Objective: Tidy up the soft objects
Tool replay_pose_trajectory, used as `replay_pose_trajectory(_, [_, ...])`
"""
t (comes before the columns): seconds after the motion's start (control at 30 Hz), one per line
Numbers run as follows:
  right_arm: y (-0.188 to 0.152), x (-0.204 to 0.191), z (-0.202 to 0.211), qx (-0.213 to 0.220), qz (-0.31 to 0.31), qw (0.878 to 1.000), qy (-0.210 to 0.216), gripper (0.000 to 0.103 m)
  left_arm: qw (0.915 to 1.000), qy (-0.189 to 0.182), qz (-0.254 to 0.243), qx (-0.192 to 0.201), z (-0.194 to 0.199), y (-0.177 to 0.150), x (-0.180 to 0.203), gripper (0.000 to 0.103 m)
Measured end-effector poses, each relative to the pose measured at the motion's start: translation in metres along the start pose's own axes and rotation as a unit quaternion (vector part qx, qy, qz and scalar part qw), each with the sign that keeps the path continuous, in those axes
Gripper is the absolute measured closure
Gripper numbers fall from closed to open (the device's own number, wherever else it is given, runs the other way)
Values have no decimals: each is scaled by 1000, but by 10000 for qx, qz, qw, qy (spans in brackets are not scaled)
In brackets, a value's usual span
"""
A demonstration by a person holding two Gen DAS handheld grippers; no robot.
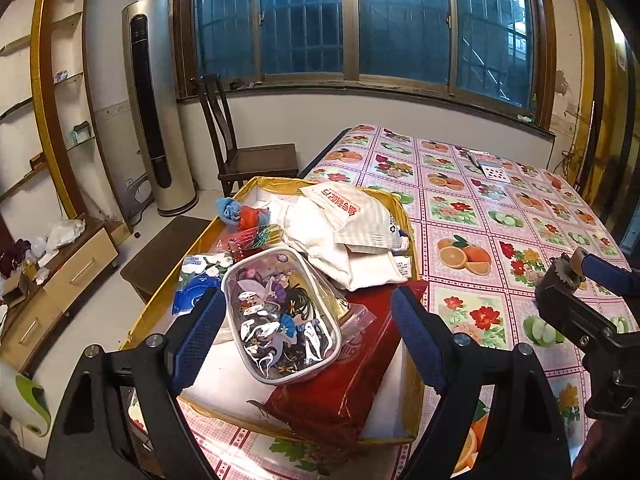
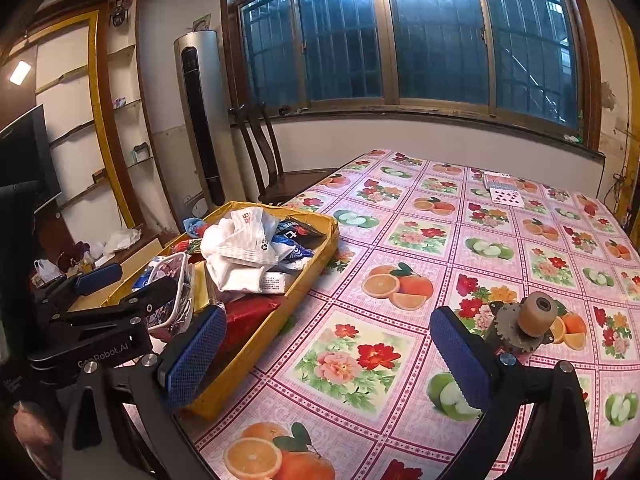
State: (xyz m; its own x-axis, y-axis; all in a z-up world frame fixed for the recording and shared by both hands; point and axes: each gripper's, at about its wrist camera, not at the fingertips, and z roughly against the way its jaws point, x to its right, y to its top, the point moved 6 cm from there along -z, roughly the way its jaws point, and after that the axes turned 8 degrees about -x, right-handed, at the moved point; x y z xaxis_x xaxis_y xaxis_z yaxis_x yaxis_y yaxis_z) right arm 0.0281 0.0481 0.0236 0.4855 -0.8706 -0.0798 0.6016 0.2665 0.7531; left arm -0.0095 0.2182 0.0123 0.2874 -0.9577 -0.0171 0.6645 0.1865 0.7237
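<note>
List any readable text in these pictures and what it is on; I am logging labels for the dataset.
"GenRobot.AI": on the left gripper body, right wrist view.
Red characters on the white plastic bag: too distorted to read.
Print on the blue and white packet: too small.
Playing cards: red pips, index unreadable.

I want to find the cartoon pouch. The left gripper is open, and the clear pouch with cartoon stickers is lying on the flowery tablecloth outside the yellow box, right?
Not quite. The left gripper is open, but the clear pouch lies inside the yellow box, on a red packet, as the left wrist view shows.
</note>
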Motion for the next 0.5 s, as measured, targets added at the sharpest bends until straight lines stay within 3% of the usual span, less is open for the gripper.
replay_pose_trajectory(0.2, [5,-10,-5,-45,-15,9996,263,0,9999,104,28,-47,-5,-2,-4,17])
replay_pose_trajectory(0.33, [13,-28,-16,-82,272,9994,-197,0,9994,265,212,-74,-6,-5,-18,17])
replay_pose_trajectory(0.5, [25,-45,-37,-179,401,9988,-225,0,9969,737,255,32,-4,-7,-35,17])
